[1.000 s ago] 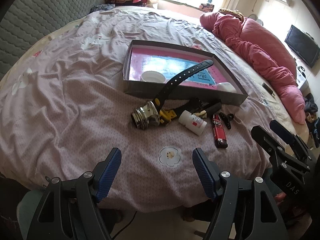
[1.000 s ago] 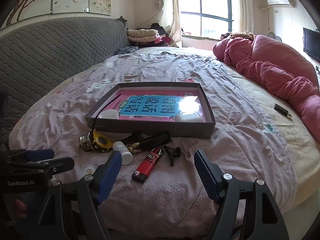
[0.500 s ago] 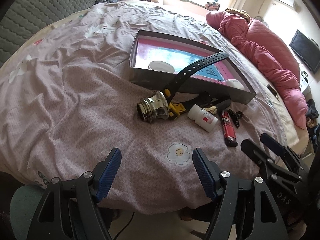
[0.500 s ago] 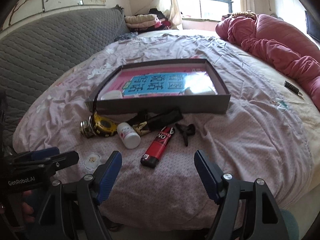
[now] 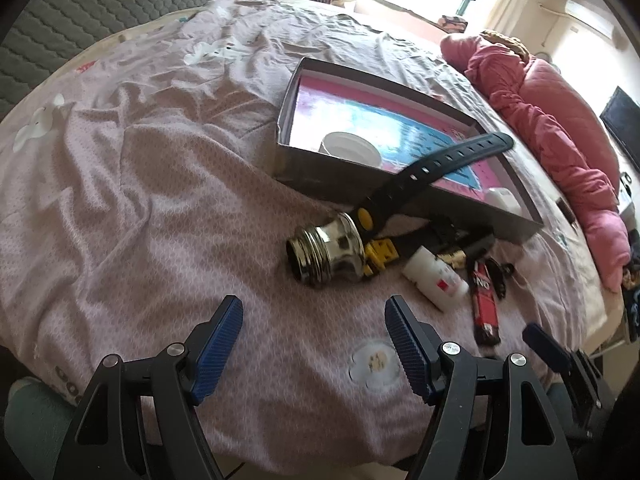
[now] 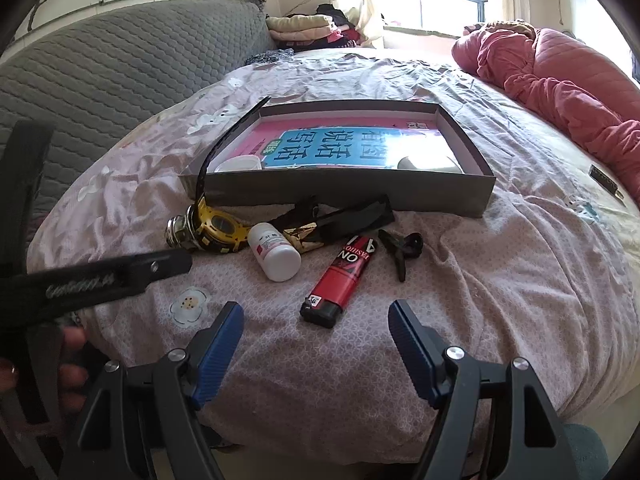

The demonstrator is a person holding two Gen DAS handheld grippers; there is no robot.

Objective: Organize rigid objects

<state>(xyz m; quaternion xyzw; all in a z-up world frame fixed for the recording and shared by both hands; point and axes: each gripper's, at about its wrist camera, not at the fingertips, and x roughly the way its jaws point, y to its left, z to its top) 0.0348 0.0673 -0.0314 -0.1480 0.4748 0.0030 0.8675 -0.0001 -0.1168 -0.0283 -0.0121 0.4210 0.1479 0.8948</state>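
Both the left gripper (image 5: 314, 338) and right gripper (image 6: 314, 342) gape wide and empty; the shallow grey cardboard box (image 6: 360, 188) holds only 2 white items, while the red lighter (image 6: 340, 280), white pill bottle (image 6: 276, 252) and yellow-faced watch (image 6: 218, 228) lie outside on the bed.

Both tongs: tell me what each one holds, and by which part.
Nothing is held. The left tongs and the right tongs stand open over the bedsheet, short of the lighter and the bottle.

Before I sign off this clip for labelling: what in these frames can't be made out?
- Dark flat item with a gold end beside the white pill bottle: overlapped in both wrist views, identity unclear.
- Pale object in the grey shallow box: window glare washes it out in the right wrist view.
- Small dark item by the pink quilt: too small.
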